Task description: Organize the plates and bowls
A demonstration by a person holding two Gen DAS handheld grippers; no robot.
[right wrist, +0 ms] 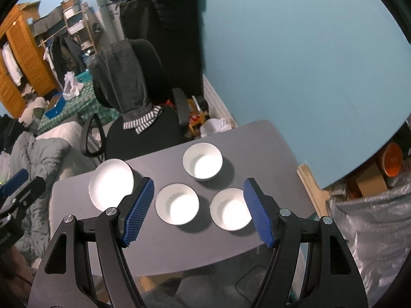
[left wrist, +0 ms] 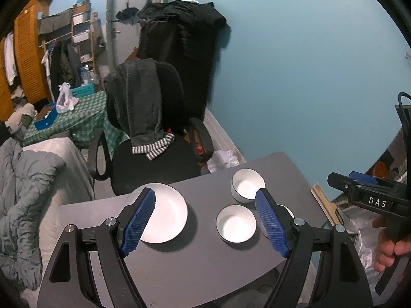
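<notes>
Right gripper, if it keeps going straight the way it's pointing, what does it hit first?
Probably the middle bowl, which sits between the open fingers of the right gripper on the grey table; depth is unclear.

Three white bowls [right wrist: 177, 207] and a plate [right wrist: 111, 184] on grey table [right wrist: 257, 148].

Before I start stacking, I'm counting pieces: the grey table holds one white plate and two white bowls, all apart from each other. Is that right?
Not quite: there are three white bowls, not two. The right wrist view shows the far bowl, the middle bowl and the right bowl on the grey table, with the one white plate at the left, all apart.
</notes>
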